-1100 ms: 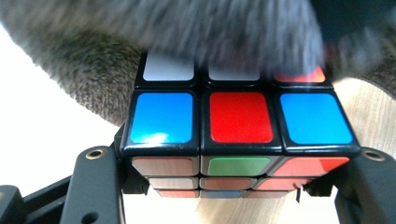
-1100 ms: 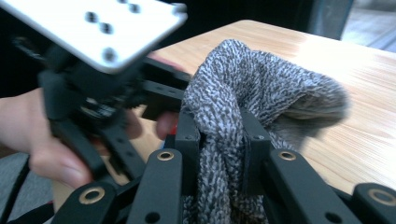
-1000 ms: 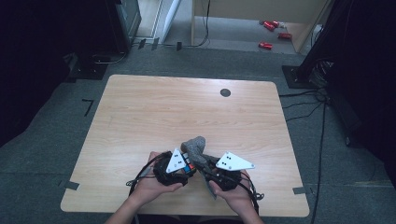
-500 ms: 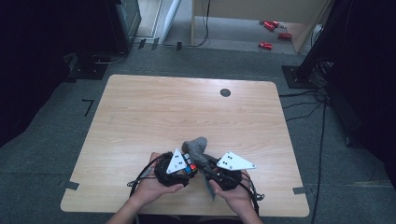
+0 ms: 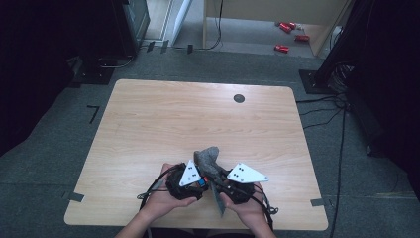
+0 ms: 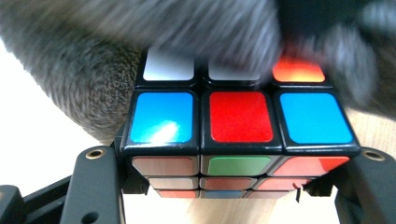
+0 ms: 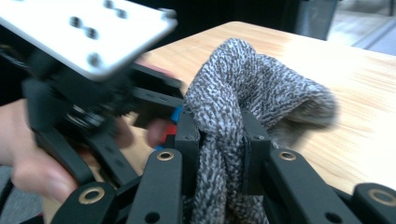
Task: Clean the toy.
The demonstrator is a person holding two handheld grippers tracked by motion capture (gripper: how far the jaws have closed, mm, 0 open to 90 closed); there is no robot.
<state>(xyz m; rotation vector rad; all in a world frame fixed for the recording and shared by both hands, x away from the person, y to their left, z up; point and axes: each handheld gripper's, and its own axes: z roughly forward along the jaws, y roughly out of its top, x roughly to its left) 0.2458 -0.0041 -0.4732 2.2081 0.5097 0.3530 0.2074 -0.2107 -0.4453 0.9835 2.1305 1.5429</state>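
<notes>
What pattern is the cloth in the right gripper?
Grey-and-white speckled knit cloth, clearest in the right gripper view.

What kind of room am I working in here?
Probably a lab or recording workspace, not a home: a bare wooden table on grey carpet, loose cables across the floor, and dark equipment racks around it.

Both grippers meet at the table's [image 5: 148, 129] near edge.
Grey cloth [image 5: 208, 159] bunched between left gripper [image 5: 190, 179] and right gripper [image 5: 233, 184].

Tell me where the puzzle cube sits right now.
The puzzle cube is clamped in the left claw near the table's front edge, with the grey cloth held by the right claw draped against its top.
</notes>
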